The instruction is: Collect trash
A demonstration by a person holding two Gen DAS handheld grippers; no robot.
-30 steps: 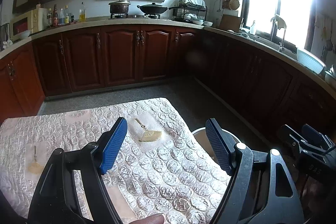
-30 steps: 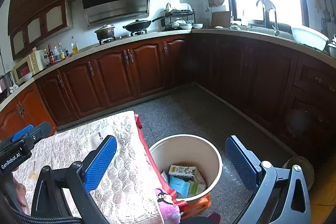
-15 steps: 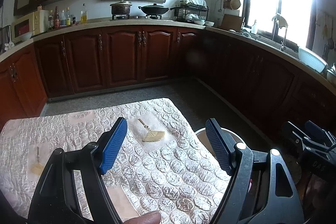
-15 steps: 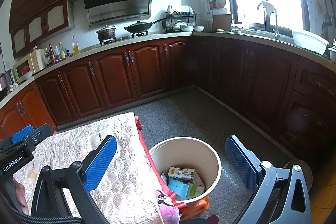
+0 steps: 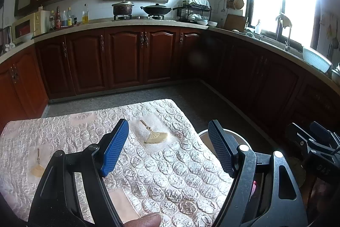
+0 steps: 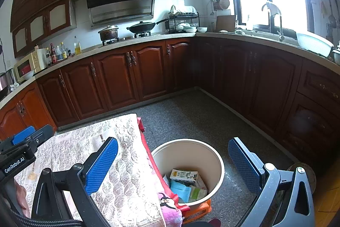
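A cream round bin (image 6: 220, 160) stands on the floor beside the table's right edge. Inside lie a white drink carton (image 6: 184, 176), a blue packet (image 6: 180, 190) and a green-and-white wrapper (image 6: 198, 193). My right gripper (image 6: 172, 142) hangs open above the bin, nothing between its blue pads. My left gripper (image 5: 167, 123) is open too, held over the quilted tablecloth (image 5: 170, 173) with nothing in it. Only a sliver of the bin's rim (image 5: 203, 133) shows in the left wrist view. Each gripper appears at the edge of the other's view.
The silvery-pink cloth (image 6: 119, 173) bears woven fan motifs (image 5: 155, 137). An orange stool (image 6: 199, 211) pokes out under the bin. Dark wooden cabinets (image 6: 119, 78) ring the grey floor (image 6: 191, 116). A person's fingertip (image 5: 144, 220) shows at the bottom.
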